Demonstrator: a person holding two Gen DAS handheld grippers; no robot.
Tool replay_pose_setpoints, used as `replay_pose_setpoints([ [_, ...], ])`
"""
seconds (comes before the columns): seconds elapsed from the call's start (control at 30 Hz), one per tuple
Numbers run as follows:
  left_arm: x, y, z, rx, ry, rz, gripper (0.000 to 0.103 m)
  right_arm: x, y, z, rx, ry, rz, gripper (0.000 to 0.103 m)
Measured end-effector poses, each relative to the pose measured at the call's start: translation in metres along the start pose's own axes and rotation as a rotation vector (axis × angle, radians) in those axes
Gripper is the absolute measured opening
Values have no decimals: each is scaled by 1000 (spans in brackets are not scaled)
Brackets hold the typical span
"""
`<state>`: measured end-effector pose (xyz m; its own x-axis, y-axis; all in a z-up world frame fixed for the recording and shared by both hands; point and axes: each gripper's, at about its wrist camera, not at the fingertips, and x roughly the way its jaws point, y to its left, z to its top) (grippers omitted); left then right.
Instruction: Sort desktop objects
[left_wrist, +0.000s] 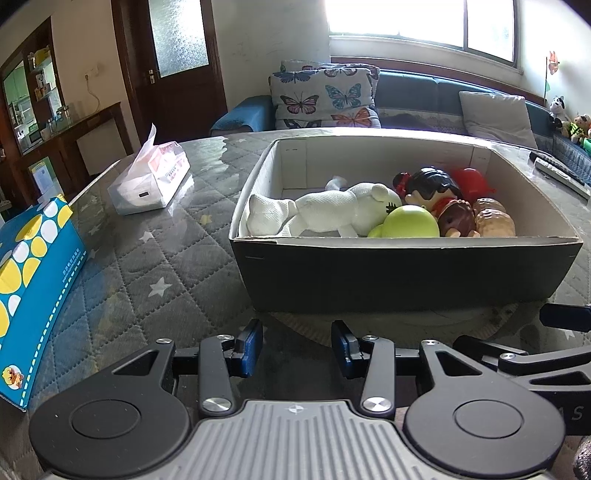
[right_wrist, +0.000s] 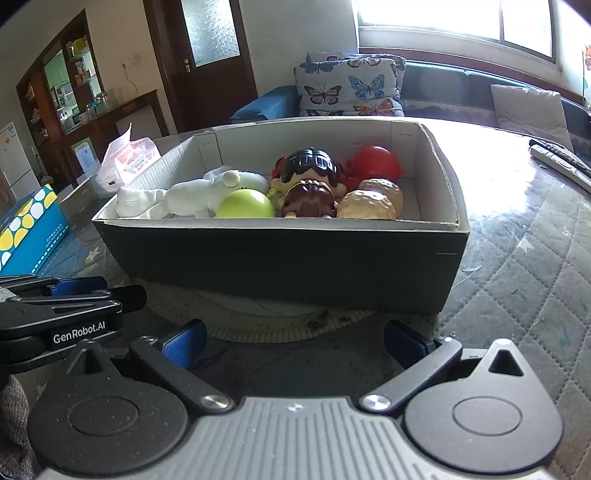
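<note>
A dark cardboard box (left_wrist: 402, 273) (right_wrist: 280, 254) with a white inside stands on the quilted table. In it lie a white plush bear (left_wrist: 332, 214) (right_wrist: 192, 197), a green ball (left_wrist: 406, 221) (right_wrist: 245, 205), a black-haired doll (left_wrist: 432, 184) (right_wrist: 308, 164), a brown-haired doll (left_wrist: 456, 218) (right_wrist: 310, 199), a red round toy (left_wrist: 472, 181) (right_wrist: 373, 160) and a tan curly figure (left_wrist: 493, 219) (right_wrist: 373, 201). My left gripper (left_wrist: 297, 349) hovers before the box, open and empty. My right gripper (right_wrist: 291, 341) is open too, wide, with nothing between its fingers.
A blue dotted tissue box (left_wrist: 33, 280) (right_wrist: 27, 229) lies at the left. A soft tissue pack (left_wrist: 151, 181) (right_wrist: 127, 162) sits behind it. Remote controls (right_wrist: 561, 162) rest at the far right. A sofa with butterfly cushions (left_wrist: 325, 96) stands beyond the table.
</note>
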<state>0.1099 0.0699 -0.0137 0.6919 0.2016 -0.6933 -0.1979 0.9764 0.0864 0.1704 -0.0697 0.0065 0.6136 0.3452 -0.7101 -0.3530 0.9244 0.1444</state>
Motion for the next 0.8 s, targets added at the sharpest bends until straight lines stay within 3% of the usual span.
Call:
replay_pose_setpoints([
  [0.8, 8, -4, 6, 24, -3, 19, 44, 11, -4, 5, 20, 22, -13, 103],
])
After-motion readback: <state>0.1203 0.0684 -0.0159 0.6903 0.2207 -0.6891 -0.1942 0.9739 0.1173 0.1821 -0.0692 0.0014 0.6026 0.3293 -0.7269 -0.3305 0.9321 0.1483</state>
